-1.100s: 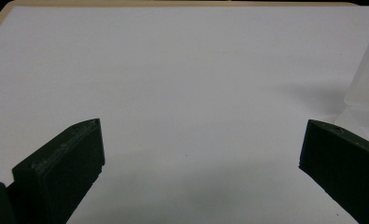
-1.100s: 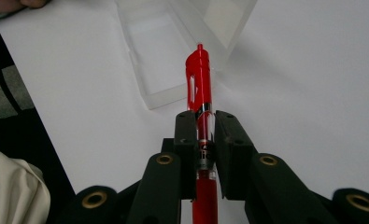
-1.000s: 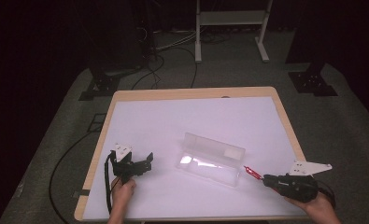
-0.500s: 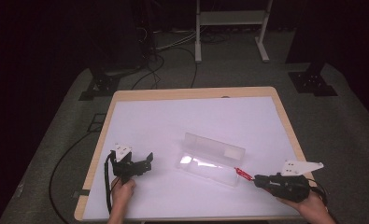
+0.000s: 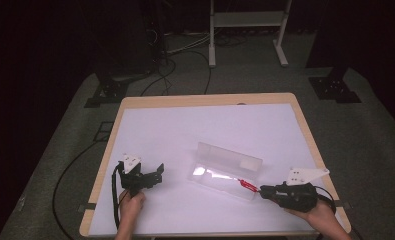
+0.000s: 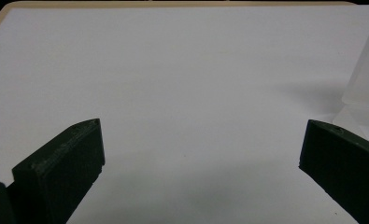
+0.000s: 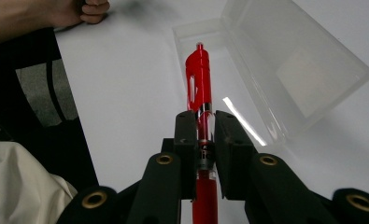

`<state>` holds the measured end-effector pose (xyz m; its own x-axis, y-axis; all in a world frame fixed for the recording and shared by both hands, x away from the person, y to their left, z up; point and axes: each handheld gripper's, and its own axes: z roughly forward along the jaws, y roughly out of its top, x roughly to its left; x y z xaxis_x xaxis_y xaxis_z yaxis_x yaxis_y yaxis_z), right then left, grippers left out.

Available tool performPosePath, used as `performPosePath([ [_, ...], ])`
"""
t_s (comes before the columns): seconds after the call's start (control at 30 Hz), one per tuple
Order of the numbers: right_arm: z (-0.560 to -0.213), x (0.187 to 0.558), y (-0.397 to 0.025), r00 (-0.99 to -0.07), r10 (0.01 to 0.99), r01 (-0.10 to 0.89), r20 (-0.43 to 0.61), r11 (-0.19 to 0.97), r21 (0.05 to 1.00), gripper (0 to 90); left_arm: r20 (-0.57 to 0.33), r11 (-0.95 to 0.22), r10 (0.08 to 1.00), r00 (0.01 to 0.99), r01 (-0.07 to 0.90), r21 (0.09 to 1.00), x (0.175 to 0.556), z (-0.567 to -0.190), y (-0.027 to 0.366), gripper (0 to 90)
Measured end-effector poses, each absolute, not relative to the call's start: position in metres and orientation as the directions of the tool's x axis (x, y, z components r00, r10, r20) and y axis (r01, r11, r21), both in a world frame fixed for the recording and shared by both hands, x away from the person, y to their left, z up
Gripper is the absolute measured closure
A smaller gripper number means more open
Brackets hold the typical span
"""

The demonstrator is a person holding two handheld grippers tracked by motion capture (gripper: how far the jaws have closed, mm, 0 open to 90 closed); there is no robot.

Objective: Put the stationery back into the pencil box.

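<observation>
Red pen [image 7: 198, 79] between right gripper [image 7: 202, 128] jaws

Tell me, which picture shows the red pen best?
The right gripper view. There the red pen is close and sharp, pinched between the right gripper's jaws, pointing toward the open clear plastic case. In the high view the pen is a tiny red sliver at the case's near end.

Black gripper [image 5: 258, 190] jaws, brass screws, grey plate

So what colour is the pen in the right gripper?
Red; the pen shows best in the right gripper view, clamped in the right gripper.
</observation>
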<state>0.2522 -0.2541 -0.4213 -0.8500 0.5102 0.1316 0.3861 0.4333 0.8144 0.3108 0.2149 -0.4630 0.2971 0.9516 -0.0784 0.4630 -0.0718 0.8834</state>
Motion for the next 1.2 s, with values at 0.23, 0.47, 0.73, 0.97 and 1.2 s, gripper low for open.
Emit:
performPosePath([
  [0.23, -0.416, 0.26, -0.243, -0.86, 0.494, 0.371, 0.127, 0.436, 0.82, 79.0, -0.078, -0.072, 0.952, 0.297, 0.463, 0.883, 0.311, -0.463, 0.215, 0.0],
  [0.47, -0.414, 0.265, -0.235, -0.867, 0.481, 0.365, 0.127, 0.44, 0.821, 79.0, -0.076, -0.074, 0.951, 0.299, 0.461, 0.884, 0.311, -0.463, 0.214, 0.0],
  [0.73, -0.413, 0.273, -0.224, -0.876, 0.465, 0.354, 0.125, 0.447, 0.821, 79.0, -0.077, -0.074, 0.951, 0.299, 0.462, 0.884, 0.311, -0.463, 0.215, 0.0],
  [0.97, -0.414, 0.28, -0.216, -0.879, 0.459, 0.357, 0.129, 0.455, 0.816, 79.0, -0.077, -0.074, 0.951, 0.298, 0.462, 0.884, 0.311, -0.463, 0.215, 0.0],
  [1.2, -0.414, 0.284, -0.209, -0.884, 0.45, 0.35, 0.124, 0.463, 0.814, 79.0, -0.077, -0.073, 0.951, 0.299, 0.462, 0.884, 0.311, -0.463, 0.215, 0.0],
])
